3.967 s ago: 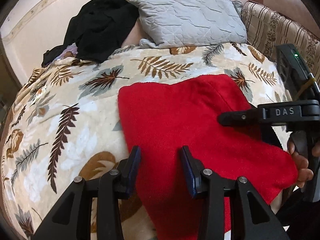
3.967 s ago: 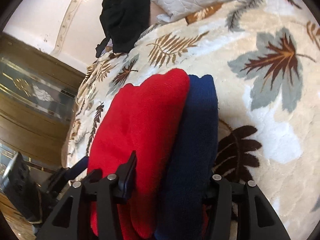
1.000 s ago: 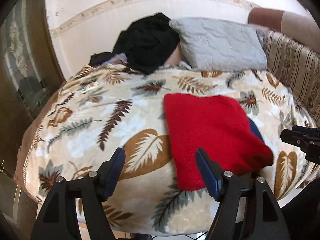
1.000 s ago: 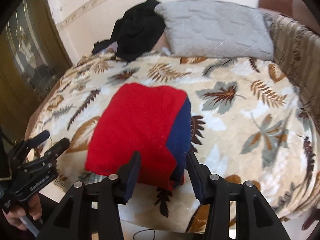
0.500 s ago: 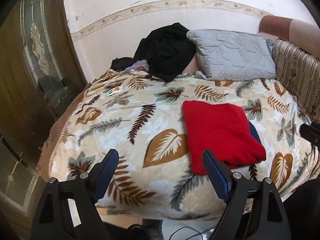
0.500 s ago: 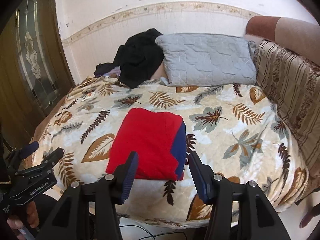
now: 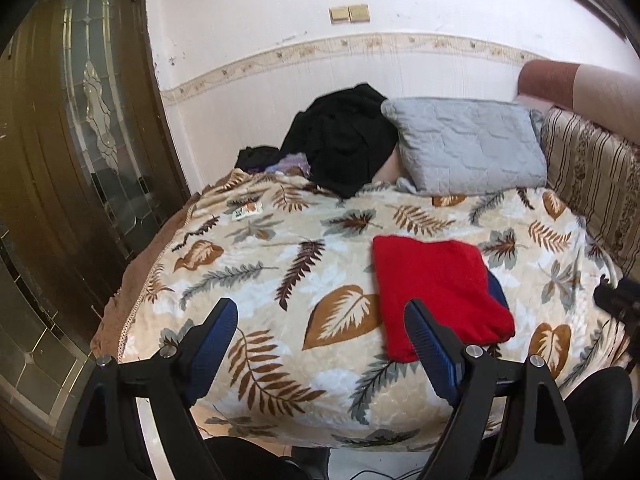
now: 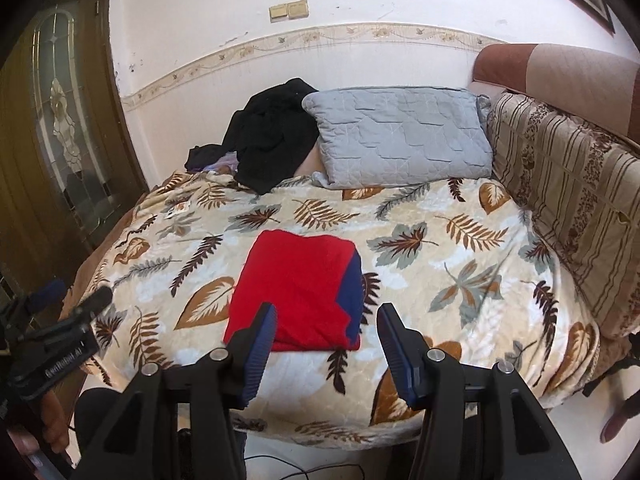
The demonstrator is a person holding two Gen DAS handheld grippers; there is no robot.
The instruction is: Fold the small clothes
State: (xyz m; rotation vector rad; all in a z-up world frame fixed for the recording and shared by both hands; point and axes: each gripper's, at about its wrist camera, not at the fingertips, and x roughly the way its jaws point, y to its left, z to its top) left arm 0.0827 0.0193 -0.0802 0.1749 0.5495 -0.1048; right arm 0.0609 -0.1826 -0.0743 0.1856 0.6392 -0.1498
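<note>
- On leaf-print blanket (image 8: 460,240), near its front edge: folded red garment (image 8: 296,284), flat, roughly square, navy layer (image 8: 352,292) showing along its right side.
- Same red garment (image 7: 436,280) in left wrist view, right of blanket's middle, navy corner peeking out at its right edge.
- Behind garment, at far end of blanket against wall: grey quilted pillow (image 8: 400,136), black clothes heap (image 8: 276,132) just left of pillow and touching it.
- Right of blanket: striped brown cushion (image 8: 572,200) running along blanket edge.
- Left of blanket: dark wooden door with glass panel (image 8: 60,120).
- Left gripper (image 7: 320,320) raised off front edge of blanket, jaws spread wide, nothing between pads, only blanket pattern seen through gap; garment well beyond, right finger overlapping its near-left corner in view only.
- Left gripper (image 8: 76,296) also seen at lower left in right wrist view, off blanket's left corner, hand (image 8: 56,420) under it.
- Right gripper (image 8: 326,320) off front edge of blanket, jaws apart about halfway, empty; garment's near edge seen between fingers but beyond them, no contact.
- Right gripper tip (image 7: 618,300) at right edge in left wrist view, beside blanket's right side.
</note>
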